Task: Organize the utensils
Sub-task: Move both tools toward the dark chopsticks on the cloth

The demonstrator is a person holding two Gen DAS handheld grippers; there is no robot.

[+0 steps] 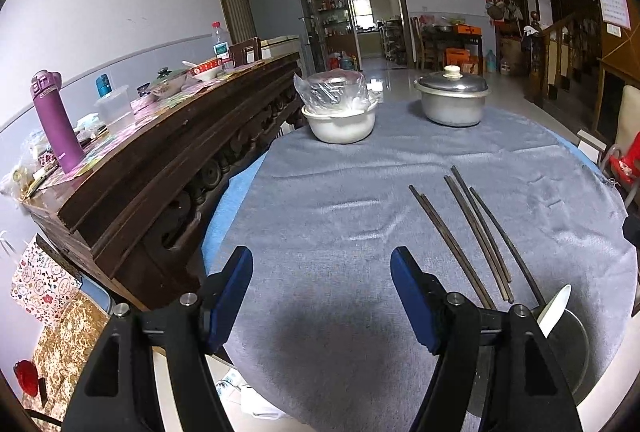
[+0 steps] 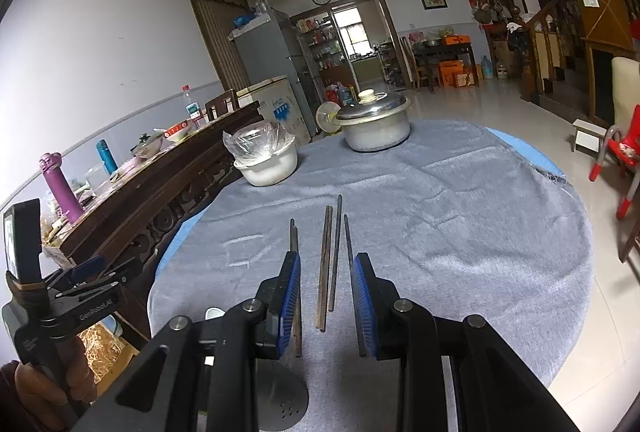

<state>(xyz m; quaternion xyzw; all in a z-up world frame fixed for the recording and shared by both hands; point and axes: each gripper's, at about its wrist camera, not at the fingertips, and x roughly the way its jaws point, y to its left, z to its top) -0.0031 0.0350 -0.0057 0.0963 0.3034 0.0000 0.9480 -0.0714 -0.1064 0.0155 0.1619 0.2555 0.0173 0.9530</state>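
Your left gripper (image 1: 322,296) hangs over bare grey cloth (image 1: 340,192) near the table's near edge, its jaws spread wide with nothing between them. Your right gripper (image 2: 326,296) stands partly parted and grips nothing: two chopsticks (image 2: 326,260) lie flat on the cloth in the gap between its pads, touched by neither.

The task's things are loose dark chopsticks, lying roughly side by side, running from the near edge toward the table's middle. From the right wrist view, one pair lies just under the left pad, two sticks sit between the pads, and one more lies under the right pad. A metal holder with a perforated base (image 2: 280,400) stands at the near edge, close under the right gripper; a white spoon (image 1: 554,308) sticks up from it in the left wrist view. The sticks are not yet in it, by my judgement.

Risks from here:
- The sticks are thin and lie flat on soft cloth. If you close too high, the pads will meet over them; too low, and you pinch cloth with them.
- Neighbouring sticks sit right beside each pad. A descent off centre will land a pad on one and roll or scatter it.
- Two sticks gripped together may cross or pivot, and one could slip out.

The white bowl (image 1: 340,120) and lidded pot (image 1: 452,100) stand well apart at the far edge.
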